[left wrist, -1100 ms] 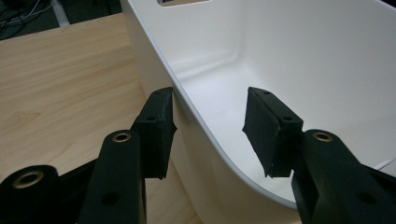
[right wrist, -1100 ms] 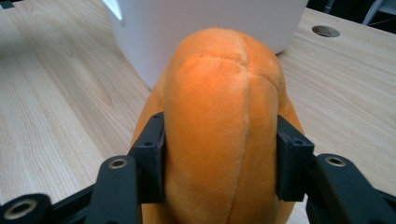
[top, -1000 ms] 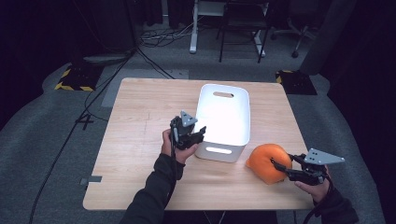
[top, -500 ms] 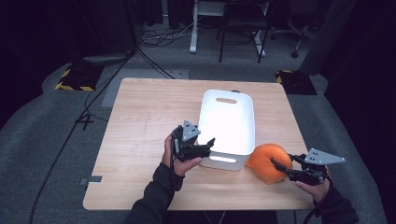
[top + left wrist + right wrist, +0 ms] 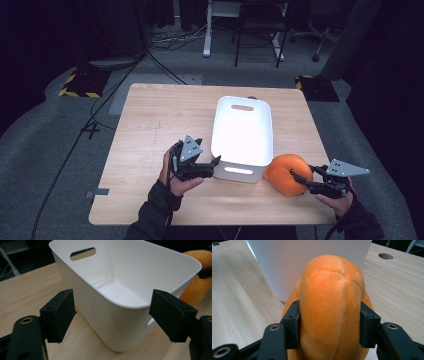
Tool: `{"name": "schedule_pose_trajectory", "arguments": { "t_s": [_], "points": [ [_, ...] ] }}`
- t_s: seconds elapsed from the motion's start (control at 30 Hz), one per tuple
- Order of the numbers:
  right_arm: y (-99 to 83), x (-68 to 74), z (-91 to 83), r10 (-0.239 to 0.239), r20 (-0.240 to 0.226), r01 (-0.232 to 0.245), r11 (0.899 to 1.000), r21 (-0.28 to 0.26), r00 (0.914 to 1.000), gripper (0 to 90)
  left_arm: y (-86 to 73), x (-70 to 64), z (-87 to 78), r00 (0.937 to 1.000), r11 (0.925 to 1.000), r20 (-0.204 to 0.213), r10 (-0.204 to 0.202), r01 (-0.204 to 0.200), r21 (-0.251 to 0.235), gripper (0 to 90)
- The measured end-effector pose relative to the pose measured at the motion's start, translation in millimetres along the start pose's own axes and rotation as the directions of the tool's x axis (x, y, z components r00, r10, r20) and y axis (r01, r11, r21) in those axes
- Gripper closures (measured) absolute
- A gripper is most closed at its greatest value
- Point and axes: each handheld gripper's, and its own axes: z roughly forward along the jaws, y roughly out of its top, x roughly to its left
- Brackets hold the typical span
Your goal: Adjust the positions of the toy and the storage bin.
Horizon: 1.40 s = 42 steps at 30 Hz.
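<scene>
right tongs (image 5: 299, 177) clamp orange plush (image 5: 284, 173) | left tongs (image 5: 212, 164) spread beside white bin (image 5: 242, 131)

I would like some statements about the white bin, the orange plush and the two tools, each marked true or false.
1. The right tool is shut on the orange plush. True.
2. The plush lies inside the white bin. False: it sits on the wooden table by the bin's near right corner.
3. The left tool is open, its jaws on either side of a bin corner. True.
4. The bin holds several items. False: its visible inside is empty.
5. The bin has a handle slot in its far wall. True.
</scene>
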Motion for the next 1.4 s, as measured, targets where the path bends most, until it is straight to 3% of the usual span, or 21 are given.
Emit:
{"name": "schedule_pose_trajectory", "arguments": {
  "t_s": [0.07,0.2,0.3,0.37,0.43,0.53,0.6,0.73,0.8,0.93,1.0,1.2,1.27,1.4],
  "points": [
    [0.0,0.2,0.2,0.002,-0.002,-0.002,1.000,-0.001,1.0000,47.4,-9.3,-1.8,1.7,0.9999,0.9992,0.000,0.012,-0.012,0.038,25.1],
    [0.0,0.7,0.4,0.003,-0.004,-0.003,1.000,-0.002,1.0000,47.4,-29.5,-4.6,12.8,0.9984,0.9928,0.052,0.022,-0.028,0.116,28.8],
    [0.3,0.6,0.1,0.004,-0.004,-0.004,1.000,0.003,1.0000,47.4,-39.1,-8.5,28.5,0.9951,0.9776,0.079,0.060,-0.074,0.197,32.4],
    [0.7,1.7,0.3,0.016,0.001,-0.016,1.000,0.002,0.9999,47.4,-42.1,-9.9,38.0,0.9919,0.9729,0.113,0.058,-0.081,0.216,35.9],
    [0.3,0.3,-0.1,-0.001,0.001,0.001,1.000,0.003,1.0000,47.5,-44.1,-12.1,47.6,0.9923,0.9655,0.104,0.067,-0.091,0.244,36.3],
    [0.0,0.0,0.1,0.005,0.004,-0.005,1.000,-0.002,1.0000,47.7,-45.0,-12.5,51.9,0.9920,0.9674,0.115,0.052,-0.079,0.241,39.3],
    [-0.4,-1.1,-0.1,0.003,0.011,-0.003,1.000,-0.005,0.9999,47.8,-44.8,-14.3,57.3,0.9932,0.9637,0.098,0.063,-0.086,0.253,38.4],
    [-0.5,-1.6,-1.1,0.008,0.020,-0.008,1.000,0.000,0.9998,48.2,-45.1,-13.7,65.4,0.9915,0.9609,0.118,0.054,-0.084,0.264,33.8],
    [-0.5,-1.7,-1.2,0.009,0.020,-0.009,1.000,0.001,0.9998,48.3,-47.2,-13.2,66.0,0.9896,0.9559,0.125,0.072,-0.104,0.275,33.9],
    [-0.8,-2.1,-1.1,0.014,0.019,-0.014,1.000,-0.001,0.9997,48.8,-55.3,-5.2,58.9,0.9904,0.9431,0.110,0.083,-0.114,0.312,23.3],
    [-0.9,-2.1,-1.3,0.019,0.019,-0.019,1.000,-0.002,0.9996,49.3,-61.8,2.6,50.9,0.9938,0.9418,0.091,0.063,-0.090,0.324,18.7],
    [-1.4,-3.3,-2.5,0.000,0.015,0.000,1.000,-0.001,0.9999,52.6,-87.6,27.7,17.7,0.9985,0.9320,0.050,0.023,-0.040,0.360,16.7],
    [-1.3,-3.3,-2.6,0.008,0.009,-0.008,1.000,0.000,0.9999,53.9,-96.5,33.9,6.0,0.9991,0.9310,0.026,0.033,-0.040,0.363,16.6],
    [-1.2,-3.8,-2.7,0.016,0.012,-0.016,1.000,0.003,0.9998,55.6,-110.8,42.6,-9.2,0.9996,0.9206,0.005,0.026,-0.026,0.390,16.6]
  ]
}}
